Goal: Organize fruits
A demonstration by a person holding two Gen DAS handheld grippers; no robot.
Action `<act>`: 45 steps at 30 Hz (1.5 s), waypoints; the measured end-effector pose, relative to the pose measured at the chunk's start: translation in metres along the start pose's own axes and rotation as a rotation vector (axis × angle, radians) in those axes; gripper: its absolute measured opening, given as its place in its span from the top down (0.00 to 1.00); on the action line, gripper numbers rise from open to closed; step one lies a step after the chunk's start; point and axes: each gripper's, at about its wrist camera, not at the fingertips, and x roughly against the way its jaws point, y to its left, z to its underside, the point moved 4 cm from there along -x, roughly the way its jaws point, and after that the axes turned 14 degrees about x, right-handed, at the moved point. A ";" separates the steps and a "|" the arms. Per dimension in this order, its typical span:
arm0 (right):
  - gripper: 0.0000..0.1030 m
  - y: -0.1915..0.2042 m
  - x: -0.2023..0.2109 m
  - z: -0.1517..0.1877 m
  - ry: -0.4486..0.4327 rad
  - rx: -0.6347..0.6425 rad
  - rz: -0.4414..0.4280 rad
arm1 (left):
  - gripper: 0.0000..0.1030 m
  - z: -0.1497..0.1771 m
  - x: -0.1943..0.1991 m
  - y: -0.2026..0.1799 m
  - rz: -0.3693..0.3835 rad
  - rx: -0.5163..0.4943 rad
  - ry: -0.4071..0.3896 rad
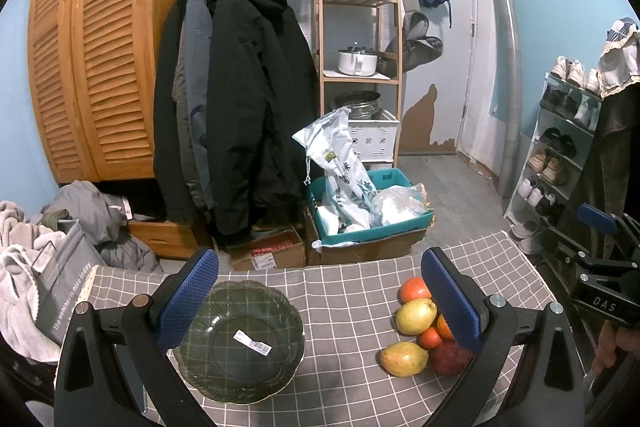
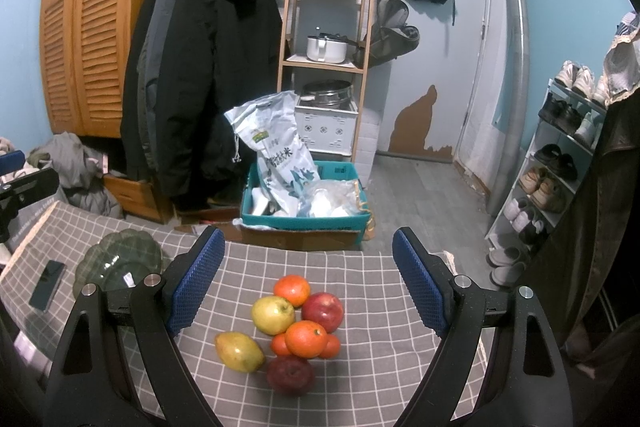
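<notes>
A white barcode sticker (image 1: 252,340) is lying inside the green glass bowl (image 1: 240,343), its print too small to read. On the grey bag (image 1: 66,301) at the left tabletop edge, white lettering is reading "The weather is nice today". The other tool, entering the left wrist view at the far right, is showing the letters "DAS" on its body. The rice sack (image 2: 276,151) in the teal box (image 2: 304,219) on the floor is carrying Chinese characters and a small green logo, not legible in detail.

The left tool (image 1: 320,303) is hovering released over the checked tabletop (image 1: 344,307), its blue pads wide apart, gripping nothing. Its right pad is covering part of the fruit pile (image 2: 292,331). The right tool (image 2: 308,283) is likewise spread open and empty, framing the pile.

The fruit is sitting clustered on the cloth, well apart from the bowl: oranges, a red apple (image 2: 323,311), a dark red apple (image 2: 290,373), a yellow-green pear (image 2: 273,314) and a second pear (image 2: 239,351) lying beside. One small orange is mostly hidden beneath the top one.

A dark phone (image 2: 48,285) is lying near the bowl. Open cloth is stretching between bowl and fruit.
</notes>
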 end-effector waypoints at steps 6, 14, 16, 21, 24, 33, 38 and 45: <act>0.18 0.000 0.000 0.000 0.000 0.000 0.000 | 0.01 0.000 0.000 0.001 0.000 0.003 0.002; 0.18 0.000 0.000 0.000 0.000 0.000 0.000 | 0.01 0.002 0.000 -0.002 -0.001 0.003 0.002; 0.18 0.000 0.000 0.000 -0.001 0.000 0.001 | 0.01 0.001 0.000 -0.001 -0.001 0.003 0.002; 0.18 0.000 0.000 0.000 -0.001 0.001 0.001 | 0.01 0.001 0.000 -0.001 -0.002 0.004 0.003; 0.18 0.000 0.000 0.000 -0.001 0.001 0.001 | 0.01 0.001 0.000 -0.001 -0.001 0.005 0.003; 0.18 0.000 0.000 0.000 -0.001 0.001 0.001 | 0.01 0.002 0.000 -0.001 0.000 0.005 0.005; 0.18 -0.001 -0.001 0.001 0.000 0.002 0.001 | 0.01 0.008 0.000 -0.004 -0.001 0.005 0.008; 0.18 -0.002 -0.005 0.003 0.014 0.000 -0.002 | 0.01 0.020 -0.002 -0.010 0.000 0.006 0.028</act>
